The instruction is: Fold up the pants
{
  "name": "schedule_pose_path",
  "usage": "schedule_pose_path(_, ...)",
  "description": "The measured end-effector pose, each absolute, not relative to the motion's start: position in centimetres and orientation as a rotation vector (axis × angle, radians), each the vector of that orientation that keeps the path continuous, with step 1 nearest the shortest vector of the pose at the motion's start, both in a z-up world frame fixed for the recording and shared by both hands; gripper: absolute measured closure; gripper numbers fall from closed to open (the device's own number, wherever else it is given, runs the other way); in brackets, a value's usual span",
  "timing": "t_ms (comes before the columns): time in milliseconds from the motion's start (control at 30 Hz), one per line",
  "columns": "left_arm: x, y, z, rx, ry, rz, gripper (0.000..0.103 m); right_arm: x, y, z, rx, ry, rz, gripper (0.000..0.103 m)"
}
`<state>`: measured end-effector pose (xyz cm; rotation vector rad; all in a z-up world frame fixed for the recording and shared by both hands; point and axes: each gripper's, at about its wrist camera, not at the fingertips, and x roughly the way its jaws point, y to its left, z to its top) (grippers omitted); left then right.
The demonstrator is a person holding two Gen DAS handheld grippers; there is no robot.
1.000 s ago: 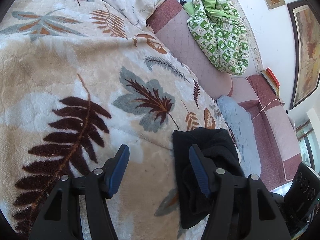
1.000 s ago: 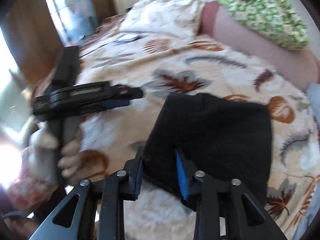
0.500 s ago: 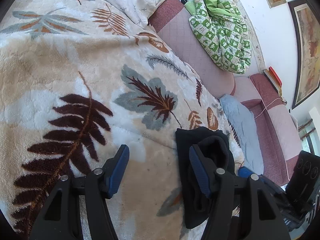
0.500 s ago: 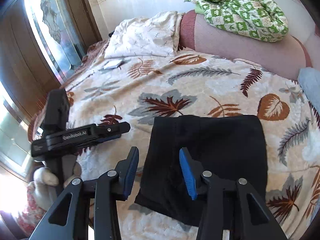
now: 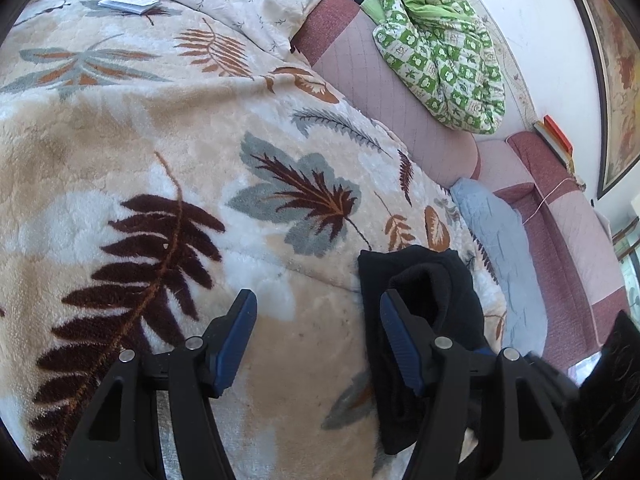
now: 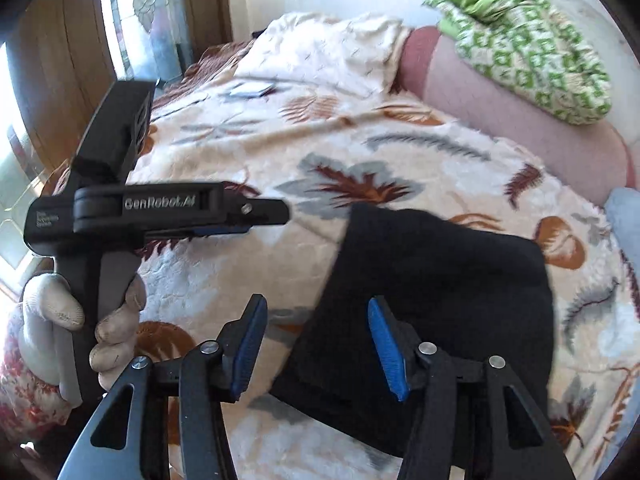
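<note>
A: Where do the pants (image 6: 436, 292) lie?

B: On the leaf blanket (image 5: 120, 128), folded into a compact dark block at about four o'clock of the bed's middle.

A: And the claws?

B: The right gripper (image 6: 316, 342) has just been opening; one corner lies between its wide jaws, unpinched. The left gripper (image 5: 316, 338) stands wide, empty, beside the block at nine o'clock. Folding looks nearly done.

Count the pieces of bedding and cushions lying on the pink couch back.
2: a green-and-white patterned quilt bunched on top of the back, and a pale blue quilted cushion leaning at its base by the leaf-print blanket. Others may lie out of view.
</note>
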<state>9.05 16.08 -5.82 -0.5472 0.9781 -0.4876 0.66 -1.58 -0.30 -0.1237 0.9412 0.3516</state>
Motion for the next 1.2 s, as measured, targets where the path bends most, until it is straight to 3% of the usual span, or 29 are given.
schedule_pose_path(433, 6.4, 12.3, -5.2, -0.517, 1.054, -0.556, 0.039, -2.0, -15.6, -0.2, 0.213, 0.871, 0.096, 0.037)
schedule_pose_path(633, 6.5, 9.6, -6.0, -0.587, 1.112, -0.626, 0.032, -1.0, -20.0, -1.5, 0.350, 0.857, 0.121, 0.029)
schedule_pose_path(767, 7.3, 7.0, -7.0, -0.530, 1.135, -0.636, 0.027, 1.6, -21.2, -3.8, 0.406, 0.916, 0.190, 0.029)
schedule_pose_path(800, 7.4, 6.7, -6.9, -0.518, 1.122, -0.637, 0.025, 2.4, -21.4, -4.5, 0.422, 0.937, 0.205, 0.029)
schedule_pose_path(933, 8.3, 5.5, -7.0, -0.514, 1.119, -0.699, 0.000, 4.5, -22.3, -6.9, 0.547, 0.975, 0.264, 0.027)
schedule_pose_path(1133, 8.6, 2.7, -6.5, -0.376, 1.117, -0.659, 0.003, 6.2, -22.2, -8.7, 0.651, 1.008, 0.326, 0.024)
schedule_pose_path(1167, 8.5, 2.6, -6.4, -0.362, 1.110, -0.650, 0.024, 6.1, -22.1, -8.6, 0.648, 1.010, 0.334, 0.025)
schedule_pose_path(1200, 8.4, 2.5, -6.4, -0.338, 1.110, -0.633, 0.036, 6.1, -21.8, -8.6, 0.648, 1.013, 0.351, 0.037)
